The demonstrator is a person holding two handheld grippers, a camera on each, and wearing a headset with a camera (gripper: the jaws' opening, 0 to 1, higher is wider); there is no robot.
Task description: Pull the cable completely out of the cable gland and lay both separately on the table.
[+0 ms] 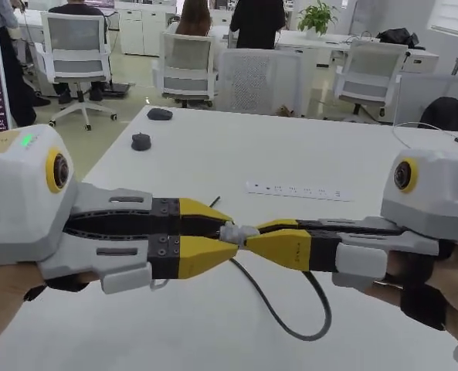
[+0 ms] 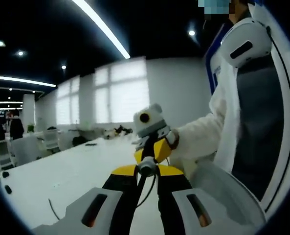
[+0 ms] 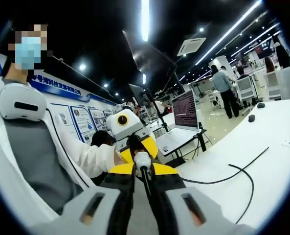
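Cable point(image 1: 298, 336) not yet out of gland point(image 1: 237, 232), both held over table point(image 1: 213, 154), loop resting on it; left gripper point(image 1: 230, 233) closed on gland, right gripper point(image 1: 253, 239) pinched tight on cable beside it; pull-out and laying both down remain

dark cable point(image 1: 306, 338), white cable gland point(image 1: 236, 232)

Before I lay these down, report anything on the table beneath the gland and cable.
Nothing visible blocks the way down: the table under the cable gland is bare apart from the cable and its own loop. The power strip lies farther back.
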